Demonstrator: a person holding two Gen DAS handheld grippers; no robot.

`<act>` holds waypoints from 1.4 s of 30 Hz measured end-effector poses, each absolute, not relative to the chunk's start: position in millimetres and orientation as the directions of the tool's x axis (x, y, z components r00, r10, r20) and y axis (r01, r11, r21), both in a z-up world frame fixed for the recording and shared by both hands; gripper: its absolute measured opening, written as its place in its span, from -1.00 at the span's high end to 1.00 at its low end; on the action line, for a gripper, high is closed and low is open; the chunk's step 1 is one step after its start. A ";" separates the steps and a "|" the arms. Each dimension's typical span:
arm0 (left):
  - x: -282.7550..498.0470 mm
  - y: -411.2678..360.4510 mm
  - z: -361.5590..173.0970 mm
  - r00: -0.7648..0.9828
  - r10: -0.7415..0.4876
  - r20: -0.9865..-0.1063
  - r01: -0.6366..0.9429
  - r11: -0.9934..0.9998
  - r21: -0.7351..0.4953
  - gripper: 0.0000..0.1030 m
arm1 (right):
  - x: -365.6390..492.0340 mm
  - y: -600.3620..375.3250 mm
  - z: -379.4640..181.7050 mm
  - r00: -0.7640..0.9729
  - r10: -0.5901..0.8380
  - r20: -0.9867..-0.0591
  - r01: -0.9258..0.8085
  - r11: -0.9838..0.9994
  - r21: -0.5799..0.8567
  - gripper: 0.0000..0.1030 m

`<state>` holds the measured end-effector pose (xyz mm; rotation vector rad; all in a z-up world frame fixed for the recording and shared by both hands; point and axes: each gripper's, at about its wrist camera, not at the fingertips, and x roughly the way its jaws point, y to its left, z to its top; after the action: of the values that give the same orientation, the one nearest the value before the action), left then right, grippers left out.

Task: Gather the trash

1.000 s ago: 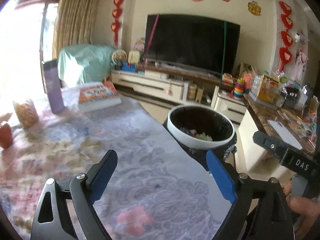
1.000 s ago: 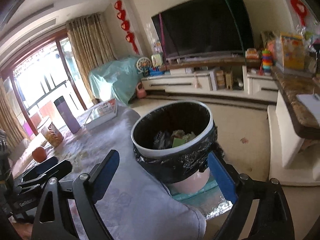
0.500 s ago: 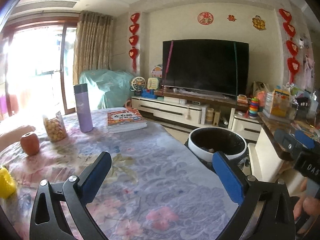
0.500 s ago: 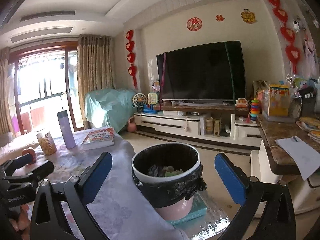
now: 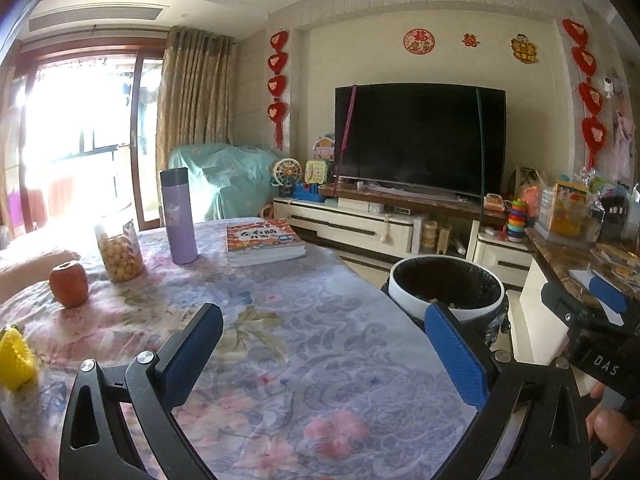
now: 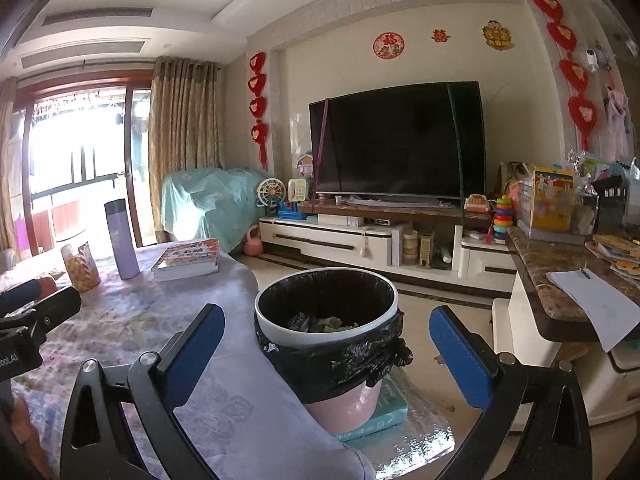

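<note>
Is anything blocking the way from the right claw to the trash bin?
Nothing visible is. The right claw is open and empty, with the trash bin straight ahead between its fingers. The table edge is off to its left, not in between.

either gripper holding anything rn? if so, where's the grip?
Nothing held. Left gripper and right gripper both have jaws wide open and empty; the trash bin sits untouched beyond the right one.
</note>
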<state>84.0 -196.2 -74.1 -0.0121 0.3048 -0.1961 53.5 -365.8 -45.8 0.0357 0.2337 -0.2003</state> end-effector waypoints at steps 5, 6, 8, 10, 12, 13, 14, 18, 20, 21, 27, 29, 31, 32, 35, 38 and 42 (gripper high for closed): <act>84.3 -194.6 -76.2 0.936 -0.194 -0.295 0.191 0.981 -0.038 -0.98 | 50.6 -364.7 -42.9 0.958 -0.188 -0.218 0.195 0.981 0.011 -1.00; 84.3 -194.0 -76.2 0.936 -0.195 -0.294 0.192 0.981 -0.039 -0.98 | 50.3 -364.6 -42.4 0.959 -0.185 -0.217 0.192 0.981 0.012 -1.00; 84.7 -193.8 -76.3 0.936 -0.196 -0.293 0.193 0.980 -0.038 -0.98 | 49.5 -364.5 -41.4 0.959 -0.181 -0.216 0.189 0.982 0.016 -1.00; 84.9 -192.9 -76.7 0.937 -0.194 -0.292 0.191 0.981 -0.038 -0.98 | 49.6 -364.7 -41.0 0.962 -0.168 -0.217 0.178 0.984 0.025 -1.00; 85.5 -192.4 -77.2 0.938 -0.189 -0.291 0.187 0.982 -0.034 -0.98 | 49.7 -364.4 -40.9 0.961 -0.168 -0.218 0.178 0.984 0.026 -1.00; 85.3 -191.7 -77.9 0.939 -0.188 -0.290 0.186 0.982 -0.033 -0.98 | 50.6 -363.9 -40.9 0.961 -0.167 -0.219 0.177 0.984 0.025 -1.00; 84.9 -191.6 -78.3 0.939 -0.186 -0.289 0.185 0.982 -0.032 -0.98 | 50.6 -364.4 -40.9 0.962 -0.165 -0.219 0.175 0.984 0.026 -1.00; 87.0 -190.3 -78.7 0.939 -0.186 -0.289 0.186 0.982 -0.031 -0.98 | 50.7 -364.3 -41.4 0.962 -0.160 -0.220 0.170 0.985 0.027 -1.00; 86.5 -190.9 -79.3 0.939 -0.185 -0.291 0.185 0.982 -0.029 -0.98 | 50.9 -364.2 -41.3 0.962 -0.158 -0.222 0.168 0.985 0.027 -1.00; 87.4 -190.6 -79.1 0.938 -0.186 -0.291 0.186 0.982 -0.030 -0.98 | 51.3 -364.3 -41.2 0.962 -0.157 -0.222 0.167 0.986 0.027 -1.00; 86.4 -191.1 -79.4 0.939 -0.183 -0.291 0.184 0.983 -0.027 -0.98 | 51.1 -364.1 -40.9 0.962 -0.155 -0.223 0.166 0.986 0.030 -1.00; 87.1 -191.1 -80.5 0.940 -0.180 -0.290 0.181 0.983 -0.023 -0.98 | 51.0 -363.9 -40.7 0.963 -0.154 -0.222 0.164 0.986 0.030 -1.00; 88.4 -191.5 -80.9 0.940 -0.180 -0.291 0.183 0.983 -0.018 -0.98 | 50.5 -362.1 -40.5 0.963 -0.152 -0.221 0.163 0.986 0.029 -1.00; 88.4 -191.9 -81.7 0.940 -0.180 -0.291 0.183 0.983 -0.017 -0.98 | 50.4 -361.2 -40.3 0.964 -0.152 -0.220 0.162 0.986 0.028 -1.00; 88.3 -191.7 -82.5 0.939 -0.184 -0.292 0.185 0.982 -0.022 -0.98 | 50.4 -359.8 -40.4 0.964 -0.150 -0.220 0.160 0.987 0.030 -1.00; 88.3 -191.4 -82.5 0.939 -0.183 -0.292 0.185 0.983 -0.021 -0.98 | 50.1 -359.5 -40.0 0.964 -0.149 -0.219 0.159 0.987 0.028 -1.00; 88.5 -191.3 -82.5 0.939 -0.184 -0.292 0.186 0.982 -0.021 -0.98 | 49.6 -358.5 -39.7 0.965 -0.148 -0.217 0.158 0.987 0.029 -1.00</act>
<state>88.5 -191.3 -82.5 0.0070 0.2975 -0.1884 49.6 -358.5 -39.7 0.0466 0.2163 -0.1551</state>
